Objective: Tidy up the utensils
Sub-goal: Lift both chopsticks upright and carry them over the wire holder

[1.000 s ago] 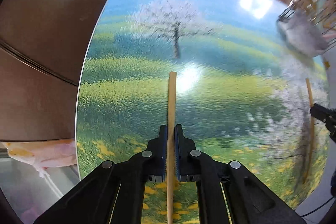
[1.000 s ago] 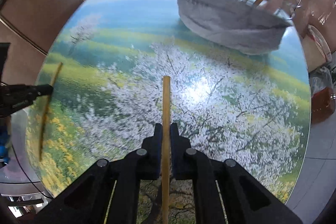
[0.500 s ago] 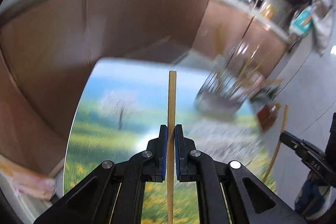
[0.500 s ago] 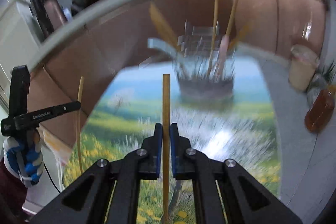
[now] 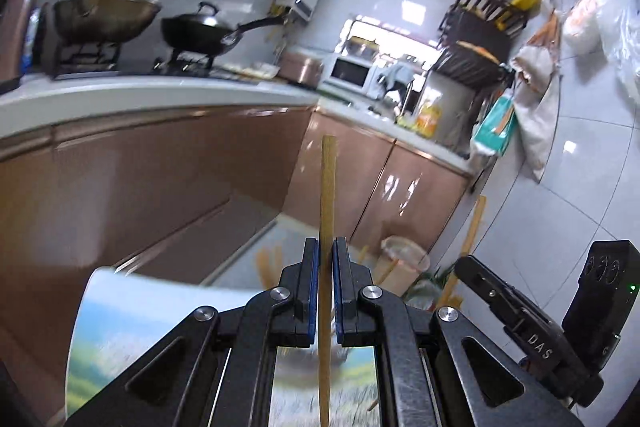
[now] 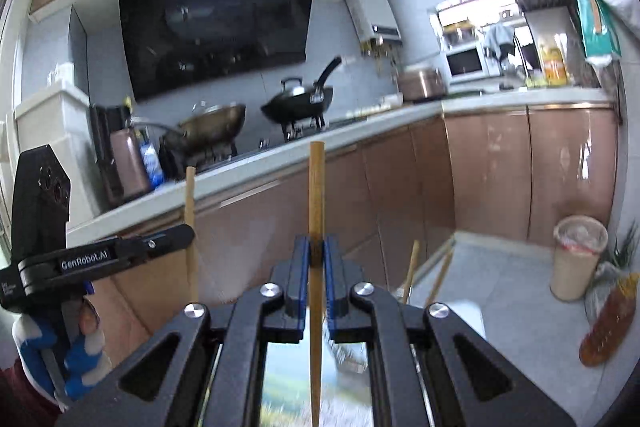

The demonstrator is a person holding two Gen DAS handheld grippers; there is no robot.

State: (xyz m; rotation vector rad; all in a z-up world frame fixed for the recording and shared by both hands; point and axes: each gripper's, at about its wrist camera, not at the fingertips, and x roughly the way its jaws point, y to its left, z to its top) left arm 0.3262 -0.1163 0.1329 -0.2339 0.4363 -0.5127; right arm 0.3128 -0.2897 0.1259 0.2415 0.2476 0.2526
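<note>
My left gripper (image 5: 327, 247) is shut on a wooden chopstick (image 5: 327, 187) that stands upright between its blue pads. My right gripper (image 6: 316, 245) is shut on a second wooden chopstick (image 6: 316, 187), also upright. Both are tilted up and face the kitchen. The right gripper and its chopstick show in the left wrist view (image 5: 472, 227); the left gripper and its chopstick show in the right wrist view (image 6: 189, 195). The utensil holder is mostly hidden below the grippers; only chopstick tips (image 6: 412, 267) and blurred sticks (image 5: 266, 263) poke up.
The table with the landscape print (image 5: 120, 315) lies low behind the grippers. Brown cabinets (image 6: 500, 167) and a white counter with woks (image 6: 304, 103) stand ahead. A bin (image 6: 578, 259) and a bottle (image 6: 608, 323) stand on the floor at the right.
Both grippers have tilted upward with their chopsticks, from looking down at the table to facing the kitchen counter. The utensil holder dropped out of sight below them.
</note>
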